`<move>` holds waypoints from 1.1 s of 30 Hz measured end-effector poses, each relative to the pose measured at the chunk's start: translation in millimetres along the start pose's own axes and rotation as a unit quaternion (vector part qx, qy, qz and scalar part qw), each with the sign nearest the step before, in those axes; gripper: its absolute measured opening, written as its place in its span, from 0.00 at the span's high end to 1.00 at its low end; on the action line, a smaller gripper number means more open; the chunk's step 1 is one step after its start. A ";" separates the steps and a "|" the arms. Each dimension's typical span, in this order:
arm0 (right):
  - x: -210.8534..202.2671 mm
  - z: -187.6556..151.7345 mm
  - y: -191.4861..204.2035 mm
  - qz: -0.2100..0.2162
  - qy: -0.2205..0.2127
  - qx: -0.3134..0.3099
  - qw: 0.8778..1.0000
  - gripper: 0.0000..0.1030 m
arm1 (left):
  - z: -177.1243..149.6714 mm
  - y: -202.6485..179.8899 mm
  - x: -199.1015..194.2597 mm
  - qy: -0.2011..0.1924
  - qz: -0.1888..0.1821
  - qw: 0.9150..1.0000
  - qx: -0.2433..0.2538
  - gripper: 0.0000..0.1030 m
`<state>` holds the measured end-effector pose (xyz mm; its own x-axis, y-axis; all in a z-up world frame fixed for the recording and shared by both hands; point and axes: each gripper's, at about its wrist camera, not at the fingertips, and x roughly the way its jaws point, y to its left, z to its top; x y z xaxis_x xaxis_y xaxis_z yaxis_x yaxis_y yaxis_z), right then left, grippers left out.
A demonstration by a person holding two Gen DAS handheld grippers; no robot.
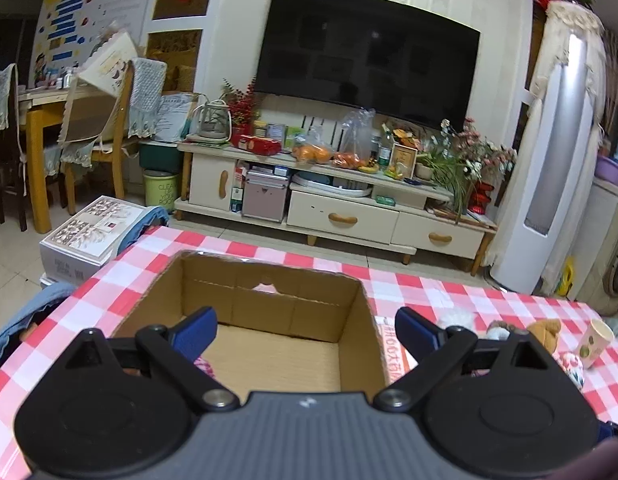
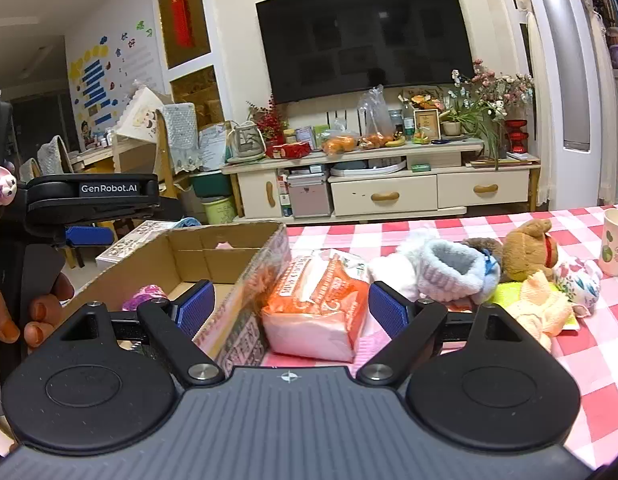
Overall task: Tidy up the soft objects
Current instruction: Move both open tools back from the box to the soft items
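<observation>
Both pairs of jaws spread wide, gripping nothing. Left gripper (image 1: 305, 330) poised over the open cardboard box (image 1: 277, 300), which already holds a pink soft item (image 2: 145, 294) by its near wall. Right gripper (image 2: 289, 306) aimed at the orange tissue pack (image 2: 317, 312), just right of the box. Probably best to centre on the pack's narrow width, squeeze gently, lift clear of the box wall. Further right of the box: fluffy slipper (image 2: 457, 270), brown plush bear (image 2: 527, 250), paper cup (image 2: 615, 242), all on the checked bench (image 2: 589, 344). Readable: "GenRobot.AI" on the left gripper; pack print illegible.
</observation>
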<state>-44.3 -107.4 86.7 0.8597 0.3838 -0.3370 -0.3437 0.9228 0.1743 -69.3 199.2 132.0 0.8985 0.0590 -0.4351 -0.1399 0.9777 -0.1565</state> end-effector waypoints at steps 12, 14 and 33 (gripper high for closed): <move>-11.2 -9.7 -19.2 -0.041 0.003 0.036 0.999 0.00 | -8.1 -33.4 0.4 0.004 -0.025 0.999 0.033 0.01; -13.4 -10.0 -23.2 -0.049 0.000 0.042 0.998 0.00 | -8.9 -40.4 1.0 0.003 -0.028 0.999 0.036 0.01; -41.4 -22.4 -67.6 -0.135 -0.023 0.096 0.986 0.00 | -31.6 -117.9 7.0 0.018 -0.081 0.990 0.111 0.01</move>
<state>-65.1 -185.0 68.1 0.9276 0.1187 -0.3543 -0.0255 0.9661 0.2571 -59.7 77.9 119.4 0.8860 -0.1052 -0.4515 0.1031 0.9942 -0.0291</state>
